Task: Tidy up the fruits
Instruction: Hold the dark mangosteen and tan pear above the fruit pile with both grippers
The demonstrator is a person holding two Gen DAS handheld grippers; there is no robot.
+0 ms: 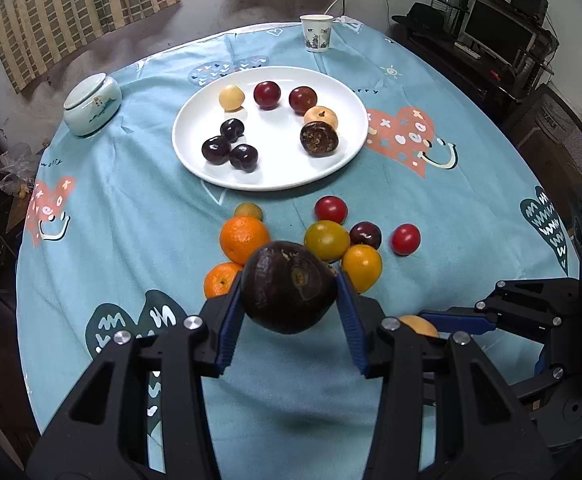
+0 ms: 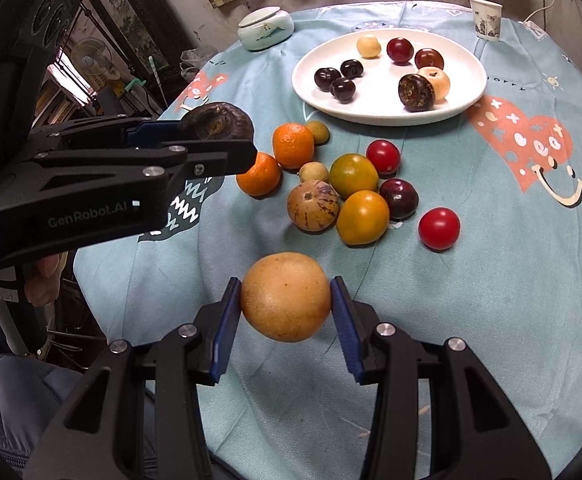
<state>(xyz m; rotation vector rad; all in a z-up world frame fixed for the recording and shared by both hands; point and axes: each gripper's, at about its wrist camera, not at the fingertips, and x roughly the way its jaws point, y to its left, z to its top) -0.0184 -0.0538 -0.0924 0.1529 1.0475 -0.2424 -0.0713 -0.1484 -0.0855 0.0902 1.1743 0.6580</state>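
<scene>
The left tool [image 1: 289, 294] clamps a wrinkled dark round fruit [image 1: 289, 286], hiding the fruit pile's middle; the right tool [image 2: 286, 308] clamps a smooth tan round fruit [image 2: 286, 297].

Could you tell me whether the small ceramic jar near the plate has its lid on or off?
On. The ceramic jar is covered by its pale lid, sitting flat across the top; no opening shows in either view.

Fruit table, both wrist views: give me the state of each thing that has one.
Left claw: shut on dark fruit, lifted.
Right claw: shut on tan fruit, lifted.
White plate: holds eight fruits.
Lidded jar: lid on.
Paper cup: upright.
</scene>
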